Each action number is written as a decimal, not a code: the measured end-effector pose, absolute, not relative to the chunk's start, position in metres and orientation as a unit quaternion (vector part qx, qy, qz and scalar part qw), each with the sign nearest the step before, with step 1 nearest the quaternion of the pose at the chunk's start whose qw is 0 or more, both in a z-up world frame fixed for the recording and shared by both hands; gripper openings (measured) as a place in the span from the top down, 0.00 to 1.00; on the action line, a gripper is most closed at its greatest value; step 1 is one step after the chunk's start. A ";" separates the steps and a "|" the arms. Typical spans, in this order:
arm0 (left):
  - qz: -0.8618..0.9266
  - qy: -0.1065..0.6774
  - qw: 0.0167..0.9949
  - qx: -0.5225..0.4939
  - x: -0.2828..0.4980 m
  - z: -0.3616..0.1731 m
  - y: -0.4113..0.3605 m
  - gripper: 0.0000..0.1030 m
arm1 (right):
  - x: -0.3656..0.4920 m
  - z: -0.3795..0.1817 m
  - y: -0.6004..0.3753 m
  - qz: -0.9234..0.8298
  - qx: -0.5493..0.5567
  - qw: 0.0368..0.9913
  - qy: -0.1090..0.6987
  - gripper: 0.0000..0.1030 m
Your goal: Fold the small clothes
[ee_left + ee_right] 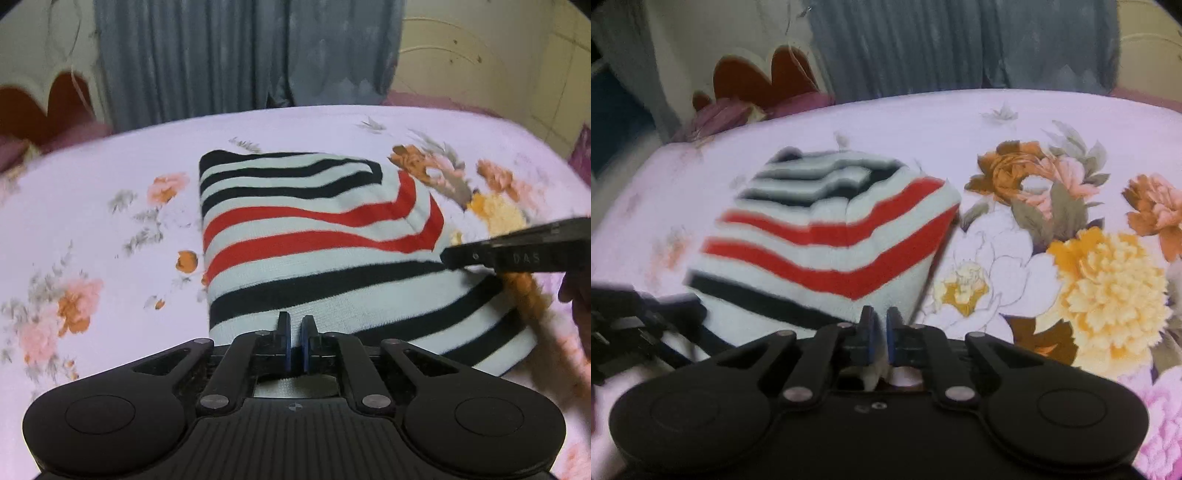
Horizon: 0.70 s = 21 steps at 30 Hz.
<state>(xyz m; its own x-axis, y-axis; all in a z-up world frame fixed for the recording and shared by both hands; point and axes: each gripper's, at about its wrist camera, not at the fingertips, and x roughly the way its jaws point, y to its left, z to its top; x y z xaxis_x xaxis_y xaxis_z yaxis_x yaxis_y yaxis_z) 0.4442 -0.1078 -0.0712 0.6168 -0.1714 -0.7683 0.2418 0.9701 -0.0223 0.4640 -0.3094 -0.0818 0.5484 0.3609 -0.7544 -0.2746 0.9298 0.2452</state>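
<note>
I see the striped garment lying folded on the flowered bed sheet. My left gripper pinches its near edge. Only the right view shows my right gripper clenched on white cloth.

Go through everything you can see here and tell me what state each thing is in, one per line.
Striped garment: partly folded, near edge lifted off the bedsheet.
Left tool: shut on the garment's near edge.
Right tool: shut on the garment's corner.
Floral bedsheet: spread flat.
Grey curtain: drawn closed.
</note>
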 end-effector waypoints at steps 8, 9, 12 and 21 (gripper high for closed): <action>-0.077 0.394 0.911 0.095 0.432 -0.074 -0.117 0.48 | 0.447 -0.051 -0.330 0.177 0.100 0.897 0.393 0.76; -0.073 0.398 0.910 0.091 0.434 -0.078 -0.116 0.48 | 0.449 -0.057 -0.330 0.174 0.103 0.895 0.398 0.75; -0.063 0.393 0.914 0.075 0.432 -0.082 -0.112 0.48 | 0.455 -0.076 -0.329 0.177 0.127 0.876 0.430 0.75; -0.054 0.382 0.920 0.060 0.422 -0.064 -0.110 0.43 | 0.450 -0.071 -0.319 0.195 0.072 0.883 0.420 0.77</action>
